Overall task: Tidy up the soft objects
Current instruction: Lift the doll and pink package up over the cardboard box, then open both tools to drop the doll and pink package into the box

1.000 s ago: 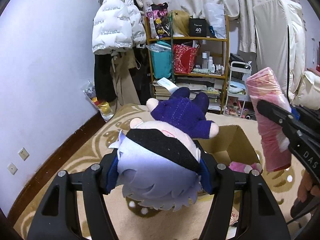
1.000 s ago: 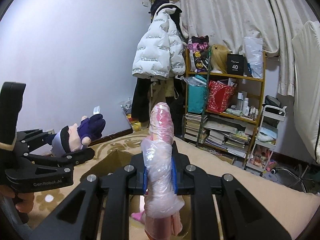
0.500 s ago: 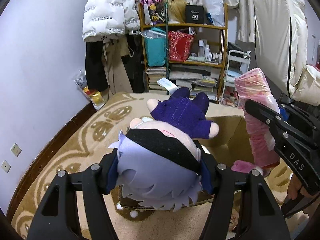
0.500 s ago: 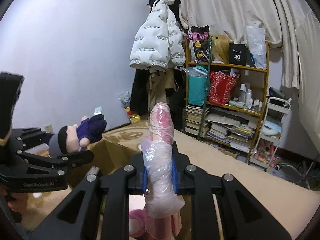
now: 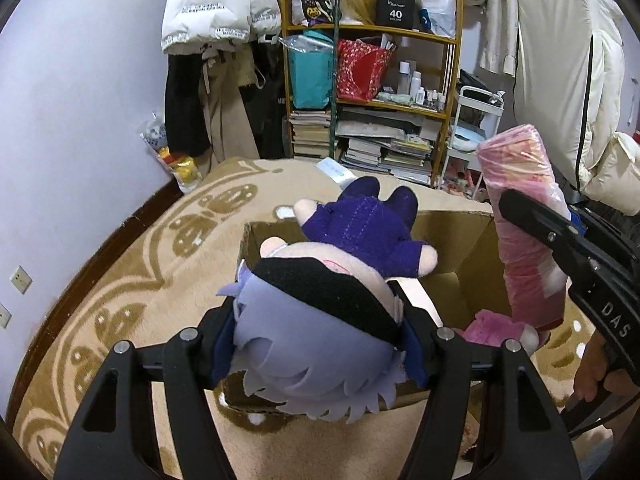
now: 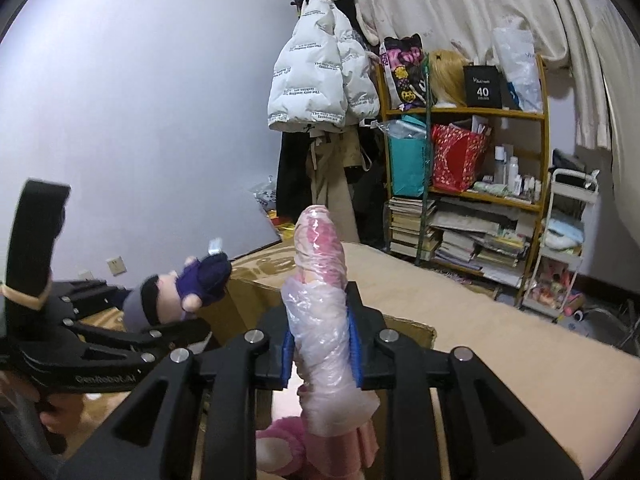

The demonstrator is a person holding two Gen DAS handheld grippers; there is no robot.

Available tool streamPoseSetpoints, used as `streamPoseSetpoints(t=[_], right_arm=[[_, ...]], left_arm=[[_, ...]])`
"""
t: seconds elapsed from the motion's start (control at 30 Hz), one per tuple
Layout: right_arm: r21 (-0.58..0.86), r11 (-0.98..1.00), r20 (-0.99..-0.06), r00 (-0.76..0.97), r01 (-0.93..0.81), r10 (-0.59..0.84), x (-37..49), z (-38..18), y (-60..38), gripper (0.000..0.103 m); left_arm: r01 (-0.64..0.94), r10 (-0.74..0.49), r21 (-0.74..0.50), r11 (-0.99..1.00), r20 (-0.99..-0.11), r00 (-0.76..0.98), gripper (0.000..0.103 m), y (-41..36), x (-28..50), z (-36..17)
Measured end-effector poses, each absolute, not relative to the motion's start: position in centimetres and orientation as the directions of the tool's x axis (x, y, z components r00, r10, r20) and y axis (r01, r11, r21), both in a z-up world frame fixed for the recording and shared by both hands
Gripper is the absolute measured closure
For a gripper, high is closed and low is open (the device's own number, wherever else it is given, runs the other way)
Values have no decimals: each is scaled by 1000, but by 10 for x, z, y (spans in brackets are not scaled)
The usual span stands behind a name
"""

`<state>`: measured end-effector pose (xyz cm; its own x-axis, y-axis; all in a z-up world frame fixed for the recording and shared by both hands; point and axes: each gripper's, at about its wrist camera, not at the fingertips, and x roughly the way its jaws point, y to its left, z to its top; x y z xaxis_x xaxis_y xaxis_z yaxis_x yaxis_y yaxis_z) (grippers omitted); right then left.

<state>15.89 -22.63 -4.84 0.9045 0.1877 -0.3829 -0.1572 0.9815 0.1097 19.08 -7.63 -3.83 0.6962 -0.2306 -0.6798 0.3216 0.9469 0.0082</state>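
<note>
left wrist: doll [image 5: 320, 320] between tool [image 5: 320, 344] pads.

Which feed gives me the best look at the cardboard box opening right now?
The left wrist view: it looks down into the cardboard box, showing its far wall, inner sides and a pink plush inside, though the doll covers the near part. The right wrist view shows only the box's rim and outer wall behind the wrapped pink roll.
</note>
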Motion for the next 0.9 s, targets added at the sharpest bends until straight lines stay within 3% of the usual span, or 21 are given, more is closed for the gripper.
streamPoseSetpoints(t=[0.03,0.1,0.23,0.3,0.37,0.5,0.73,0.9], right_arm=[[117,980,-385,902,-161,194,159,-49,-226,77],[118,979,-390,899,-164,198,159,-50,-226,75],[119,979,-390,898,-168,201,157,-49,-224,69],[121,979,-387,900,-167,201,158,-48,-224,59],[128,979,-380,903,-161,199,156,-47,-224,41],[150,978,-378,905,-145,193,153,-43,-229,39],[148,984,-414,898,-97,151,144,-36,-234,10],[130,986,-428,892,-102,148,132,-27,-227,1]], left_arm=[[319,-226,12,948,-680,698,34,-76,191,-38],[295,-196,34,955,-674,712,21,-75,190,-38],[282,-188,34,959,-669,719,19,-72,189,-37],[269,-174,39,962,-673,719,12,-70,189,-36],[253,-157,50,966,-665,730,12,-68,186,-35],[240,-133,71,968,-669,731,10,-64,186,-32],[211,-112,62,976,-686,719,5,-53,181,-27],[169,-66,83,982,-690,721,5,-45,168,-21]])
